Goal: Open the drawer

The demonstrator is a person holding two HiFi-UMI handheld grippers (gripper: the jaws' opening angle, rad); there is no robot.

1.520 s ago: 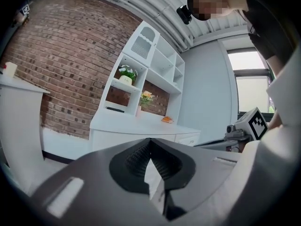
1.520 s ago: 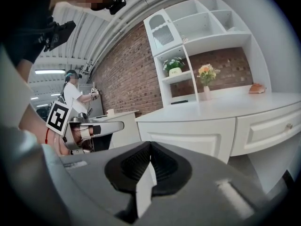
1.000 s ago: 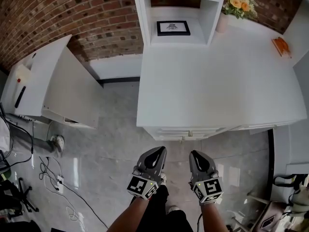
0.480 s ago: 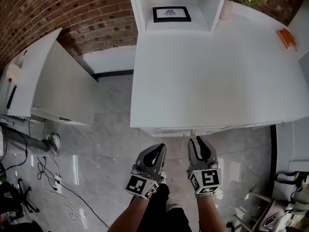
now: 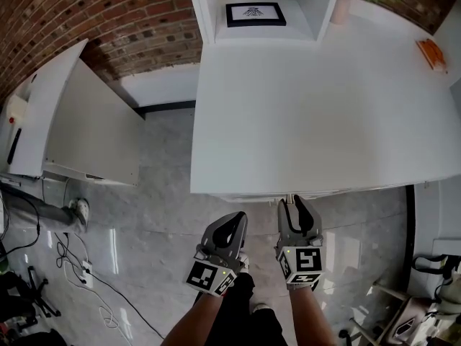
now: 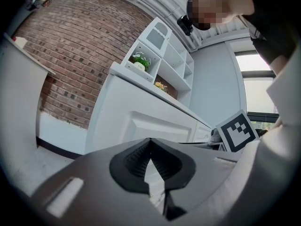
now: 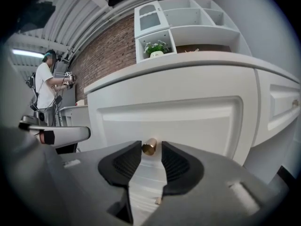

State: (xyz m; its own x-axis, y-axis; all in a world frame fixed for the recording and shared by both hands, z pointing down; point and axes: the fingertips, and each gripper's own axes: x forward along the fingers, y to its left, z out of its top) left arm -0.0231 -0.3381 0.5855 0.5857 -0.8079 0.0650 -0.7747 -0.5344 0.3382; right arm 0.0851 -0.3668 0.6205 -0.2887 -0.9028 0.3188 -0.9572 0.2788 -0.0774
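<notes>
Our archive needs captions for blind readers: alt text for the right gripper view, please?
The right hand-held gripper, jaws opening, straddles a small brass knob on a white drawer front. Behind stand white shelves with a potted plant and a brick wall.

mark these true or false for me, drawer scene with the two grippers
1. The small brass knob on the white drawer front sits between the right gripper jaws. True; those jaws are opening.
2. The left gripper holds the knob. False: its jaws are together on nothing, away from the drawer.
3. A black-framed picture stands in the white shelf unit. True.
4. The back wall is plain white plaster. False: it is a red brick wall.
5. The drawer is already pulled out. False: its front sits flush in the cabinet.
</notes>
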